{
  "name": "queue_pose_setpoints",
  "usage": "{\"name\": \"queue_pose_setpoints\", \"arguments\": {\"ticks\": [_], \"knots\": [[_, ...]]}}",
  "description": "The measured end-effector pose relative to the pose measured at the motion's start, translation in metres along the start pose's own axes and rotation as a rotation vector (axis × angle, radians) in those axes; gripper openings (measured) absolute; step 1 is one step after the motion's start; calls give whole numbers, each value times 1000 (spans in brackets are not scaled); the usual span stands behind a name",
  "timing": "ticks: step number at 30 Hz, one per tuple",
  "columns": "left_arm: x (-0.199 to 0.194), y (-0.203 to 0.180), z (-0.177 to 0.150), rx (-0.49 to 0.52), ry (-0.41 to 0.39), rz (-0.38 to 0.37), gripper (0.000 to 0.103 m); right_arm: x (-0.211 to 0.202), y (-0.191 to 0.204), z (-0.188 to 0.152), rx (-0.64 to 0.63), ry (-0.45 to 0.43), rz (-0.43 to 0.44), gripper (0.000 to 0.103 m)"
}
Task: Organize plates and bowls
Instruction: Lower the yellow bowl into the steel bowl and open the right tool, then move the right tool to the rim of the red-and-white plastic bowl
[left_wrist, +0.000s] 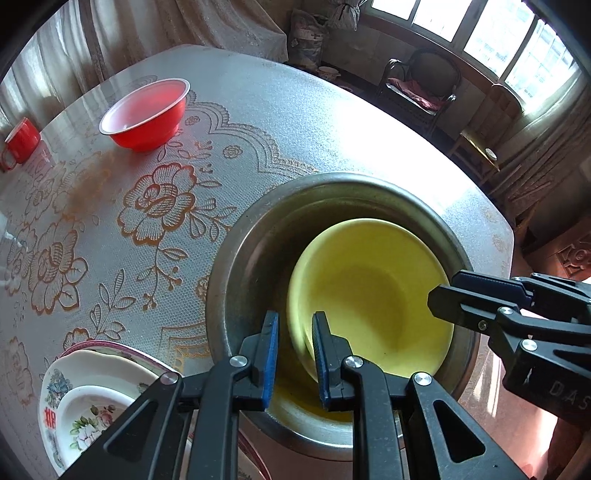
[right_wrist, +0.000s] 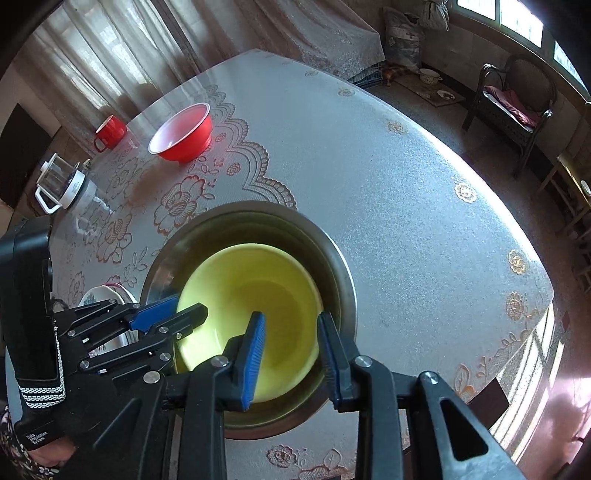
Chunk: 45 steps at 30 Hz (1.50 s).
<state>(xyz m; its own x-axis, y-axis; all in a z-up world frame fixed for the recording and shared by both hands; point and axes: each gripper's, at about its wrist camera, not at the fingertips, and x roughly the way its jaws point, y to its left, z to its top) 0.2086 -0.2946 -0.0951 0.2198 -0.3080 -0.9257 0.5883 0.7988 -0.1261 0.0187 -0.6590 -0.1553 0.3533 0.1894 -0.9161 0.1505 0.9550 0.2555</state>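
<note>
Straddling the near-left rim of the yellow bowl (left_wrist: 373, 295), the left gripper (left_wrist: 294, 354) has its blue-padded jaws set narrowly either side of that rim; whether the pads actually press on it cannot be told from either view. The yellow bowl sits nested inside a larger metal bowl (left_wrist: 255, 258), tilted toward the metal bowl's right wall in the left wrist view.

From the right wrist view, the right gripper (right_wrist: 293, 354) hangs over the near-right part of the yellow bowl (right_wrist: 251, 291). Its jaws stand partly apart, one inside the bowl and the other over the rim toward the metal bowl (right_wrist: 340, 273), with a clear gap between pads and rim, so it grips nothing. Both tools point steeply downward into the nested pair.

Just left of the metal bowl, near the table's near edge, lie stacked flowered plates (left_wrist: 96, 402), a smaller one resting in a larger pink-rimmed one. All of this stands on a table (right_wrist: 388, 192) covered by a lace-patterned cloth with rose motifs.

Farther back and to the left sits a red bowl (right_wrist: 183, 134) with a white inside, upright and well apart from the nested bowls. Beyond it, nearer the far-left edge, is a red mug (right_wrist: 110, 132), and left of that a glass pitcher (right_wrist: 61, 186) with white fittings.
</note>
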Motion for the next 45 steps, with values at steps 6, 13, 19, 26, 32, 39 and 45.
{"name": "queue_pose_setpoints", "arguments": {"ticks": [6, 13, 19, 26, 32, 39, 45], "knots": [[-14, 7, -2, -28, -28, -9, 29, 2, 3, -7, 4, 7, 16, 29], [-32, 17, 0, -63, -72, -33, 32, 12, 12, -6, -21, 32, 25, 29], [-43, 37, 10, -113, -131, 23, 43, 23, 26, -3, -61, 57, 32, 29], [-45, 82, 17, -250, -144, 61, 47, 46, 48, 5, -114, 100, 30, 29], [-50, 107, 29, -304, -162, 91, 59, 49, 62, 15, -155, 115, 68, 28], [-43, 133, 56, -353, -165, 139, 69, 12, 54, 47, -182, 63, 141, 28], [-28, 151, 77, -411, -112, 156, 75, 7, 46, 102, -197, 1, 90, 29]]}}
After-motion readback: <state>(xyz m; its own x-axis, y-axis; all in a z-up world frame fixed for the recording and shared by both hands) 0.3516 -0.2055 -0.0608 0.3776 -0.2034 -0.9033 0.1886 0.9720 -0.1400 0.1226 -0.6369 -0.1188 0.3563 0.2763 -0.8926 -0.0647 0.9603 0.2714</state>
